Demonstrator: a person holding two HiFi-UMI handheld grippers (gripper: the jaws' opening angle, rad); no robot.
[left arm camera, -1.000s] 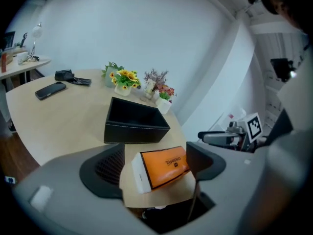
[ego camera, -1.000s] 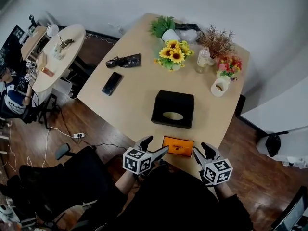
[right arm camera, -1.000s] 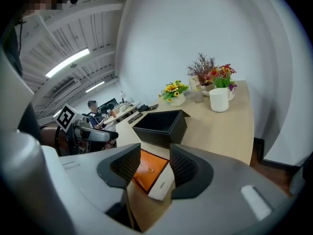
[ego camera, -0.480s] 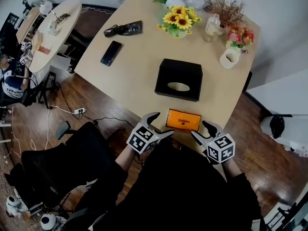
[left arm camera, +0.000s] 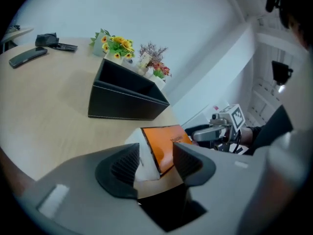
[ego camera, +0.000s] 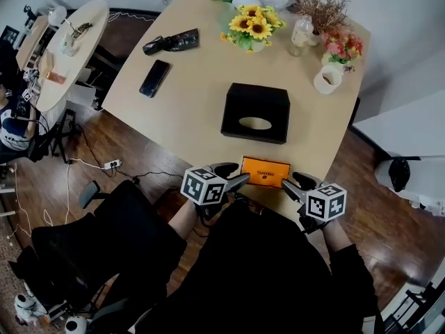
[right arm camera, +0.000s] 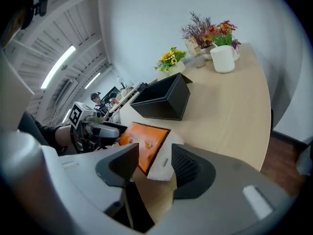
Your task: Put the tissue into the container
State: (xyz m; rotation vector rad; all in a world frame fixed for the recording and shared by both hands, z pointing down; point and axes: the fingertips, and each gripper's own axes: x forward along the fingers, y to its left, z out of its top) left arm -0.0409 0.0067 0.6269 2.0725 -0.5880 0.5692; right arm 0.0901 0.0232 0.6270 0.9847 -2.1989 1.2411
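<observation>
An orange-topped white tissue pack (ego camera: 264,171) lies flat at the near edge of the wooden table (ego camera: 195,110). Behind it stands the black container (ego camera: 255,113), which has an oval slot in its top. My left gripper (ego camera: 235,173) is at the pack's left end. Its jaws are closing, and the pack (left arm camera: 164,143) fills the gap between the pads. My right gripper (ego camera: 290,183) is at the pack's right end. Its jaws are also closing, with the white end (right arm camera: 161,163) between them and a slight gap showing. The container (left arm camera: 124,94) is seen past both sets of jaws.
A black phone (ego camera: 153,78) and a dark pouch (ego camera: 170,42) lie at the far left of the table. Sunflowers (ego camera: 252,26), a bottle (ego camera: 300,30), more flowers and a white mug (ego camera: 327,81) stand at the back. A round side table (ego camera: 69,47) is off to the left.
Both grippers have moved in from below the table edge to the pack's two ends. Their jaws stand narrower than half a second ago.
</observation>
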